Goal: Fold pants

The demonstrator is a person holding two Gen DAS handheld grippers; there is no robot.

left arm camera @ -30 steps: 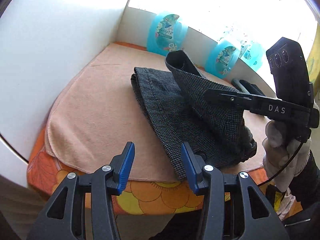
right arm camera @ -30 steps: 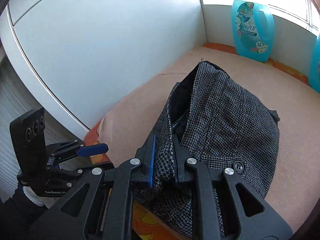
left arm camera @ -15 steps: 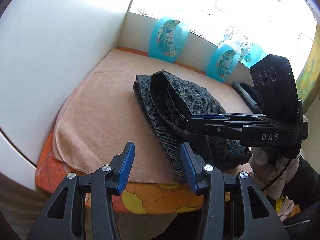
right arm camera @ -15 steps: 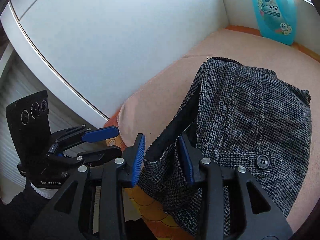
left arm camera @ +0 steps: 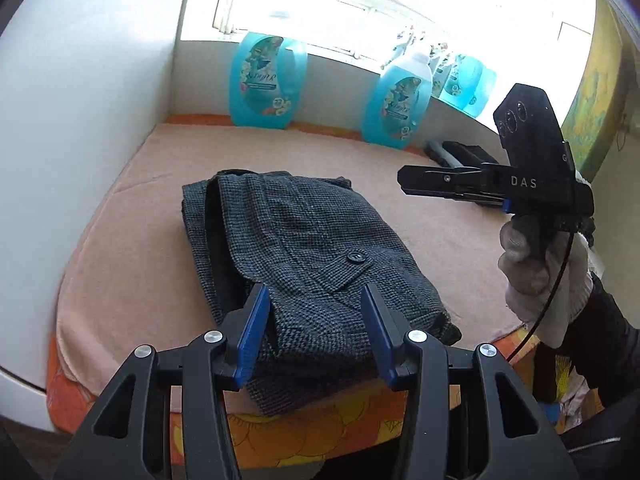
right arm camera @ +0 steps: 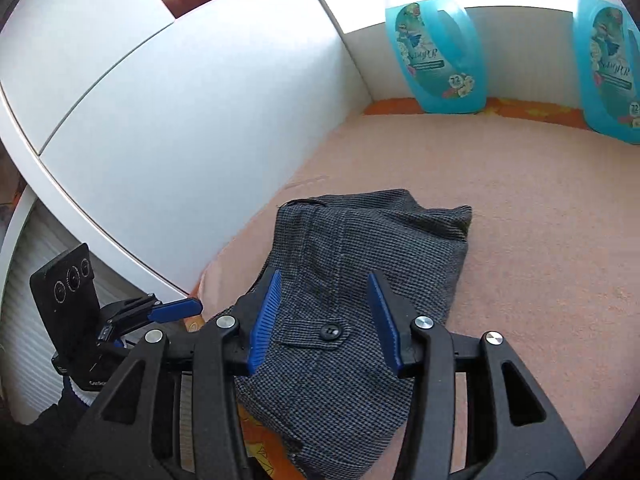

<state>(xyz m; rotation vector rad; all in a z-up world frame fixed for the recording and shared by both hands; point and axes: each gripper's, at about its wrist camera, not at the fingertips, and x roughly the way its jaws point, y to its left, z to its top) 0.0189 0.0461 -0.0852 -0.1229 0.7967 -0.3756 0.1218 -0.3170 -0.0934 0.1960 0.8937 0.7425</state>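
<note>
The grey checked pants (left arm camera: 304,256) lie folded in a compact bundle on the peach blanket (left arm camera: 132,264), a buttoned pocket flap on top; they also show in the right wrist view (right arm camera: 352,280). My left gripper (left arm camera: 314,320) is open and empty, hovering over the bundle's near edge. My right gripper (right arm camera: 326,304) is open and empty above the bundle; in the left wrist view it (left arm camera: 404,180) hangs in the air to the right of the pants.
Blue detergent bottles (left arm camera: 266,80) (left arm camera: 398,106) stand along the back wall under the window. A white cabinet wall (right arm camera: 180,140) borders the left side. A dark object (left arm camera: 464,152) lies at the back right. The orange patterned cover's front edge (left arm camera: 320,432) is close.
My right gripper let go of the pants' edge, opened and lifted away to the right. The lifted fold dropped flat onto the bundle. My left gripper moved forward over the pants.
</note>
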